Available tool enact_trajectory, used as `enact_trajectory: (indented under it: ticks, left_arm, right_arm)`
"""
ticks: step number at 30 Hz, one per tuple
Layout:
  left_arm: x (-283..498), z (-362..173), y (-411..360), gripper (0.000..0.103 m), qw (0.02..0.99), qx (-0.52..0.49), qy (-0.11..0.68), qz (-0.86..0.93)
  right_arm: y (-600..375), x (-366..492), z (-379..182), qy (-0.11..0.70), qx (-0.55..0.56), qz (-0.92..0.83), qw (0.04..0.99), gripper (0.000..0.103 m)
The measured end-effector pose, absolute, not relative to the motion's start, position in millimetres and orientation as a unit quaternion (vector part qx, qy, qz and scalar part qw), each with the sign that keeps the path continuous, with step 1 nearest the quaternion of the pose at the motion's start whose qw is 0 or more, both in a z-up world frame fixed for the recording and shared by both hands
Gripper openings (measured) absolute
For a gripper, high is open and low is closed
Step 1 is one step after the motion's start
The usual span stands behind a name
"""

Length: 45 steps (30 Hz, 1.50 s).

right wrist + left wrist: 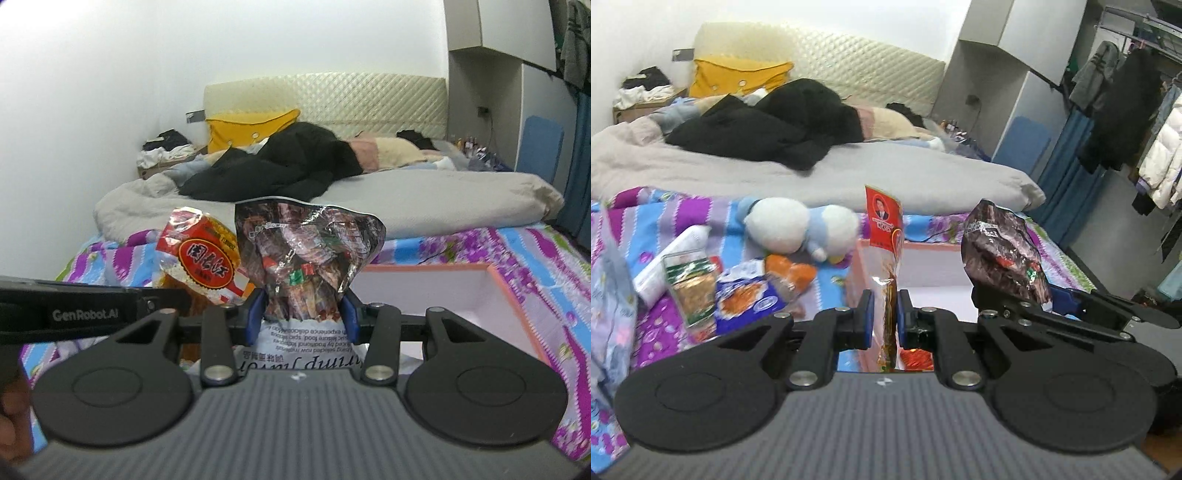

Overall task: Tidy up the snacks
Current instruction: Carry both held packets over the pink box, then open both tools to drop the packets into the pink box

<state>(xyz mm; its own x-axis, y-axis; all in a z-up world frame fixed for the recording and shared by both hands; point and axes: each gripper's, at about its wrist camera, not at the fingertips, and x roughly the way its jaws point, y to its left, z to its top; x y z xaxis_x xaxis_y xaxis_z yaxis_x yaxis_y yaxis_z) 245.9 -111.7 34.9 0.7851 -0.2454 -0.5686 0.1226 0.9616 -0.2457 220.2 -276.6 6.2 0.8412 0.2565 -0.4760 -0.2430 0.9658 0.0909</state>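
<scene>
My left gripper (885, 317) is shut on a red and clear snack packet (884, 229), held upright above the pink-rimmed white box (923, 266). My right gripper (302, 314) is shut on a dark brown snack bag (306, 251), held upright over the same box (443, 288). The right gripper with its brown bag (1001, 251) shows at the right of the left wrist view. The red packet (203, 254) and the left gripper's body show at the left of the right wrist view. Several other snack packs (738, 291) lie on the bedspread to the left.
A white and blue plush toy (798, 225) lies behind the loose snacks. A white bottle (672, 254) lies at the left. A grey quilt (812, 173) and black clothes (768, 125) cover the bed behind. Clothes hang on a rack (1137, 122) at the right.
</scene>
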Motion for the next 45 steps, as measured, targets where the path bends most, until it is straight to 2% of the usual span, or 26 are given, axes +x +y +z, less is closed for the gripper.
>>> enact_trajectory:
  ticks: [10, 27, 31, 32, 33, 35, 36, 37, 45]
  left_arm:
    - [310, 9, -172, 0.015, 0.925, -0.091, 0.343, -0.135]
    - [415, -122, -222, 0.015, 0.871, -0.076, 0.466, -0.137]
    - [418, -132, -224, 0.016, 0.868, -0.07, 0.473, -0.135]
    - [419, -133, -224, 0.016, 0.868, -0.068, 0.473, -0.134]
    - [421, -133, -224, 0.016, 0.868, -0.068, 0.473, -0.133]
    - [422, -132, -223, 0.034, 0.864, -0.073, 0.481, -0.127]
    - [422, -131, -221, 0.049, 0.864, -0.079, 0.481, -0.126]
    - [420, -128, -220, 0.054, 0.866, -0.083, 0.476, -0.128]
    - [393, -86, -208, 0.055, 0.886, -0.077, 0.438, -0.131]
  right_arm:
    - [-329, 266, -25, 0.285, 0.028, 0.086, 0.954, 0.046]
    - [-386, 339, -149, 0.409, 0.035, 0.035, 0.911, 0.047]
    - [-390, 342, -162, 0.423, 0.045, 0.035, 0.904, 0.051]
    - [-391, 341, -162, 0.424, 0.051, 0.036, 0.904, 0.06]
    - [-392, 340, -162, 0.424, 0.059, 0.035, 0.903, 0.064]
    - [-393, 340, -162, 0.426, 0.063, 0.031, 0.902, 0.07]
    - [-393, 339, -161, 0.427, 0.064, 0.031, 0.901, 0.071]
    - [-394, 339, -161, 0.428, 0.064, 0.032, 0.901, 0.071]
    - [-397, 322, -125, 0.388, 0.082, 0.027, 0.917, 0.071]
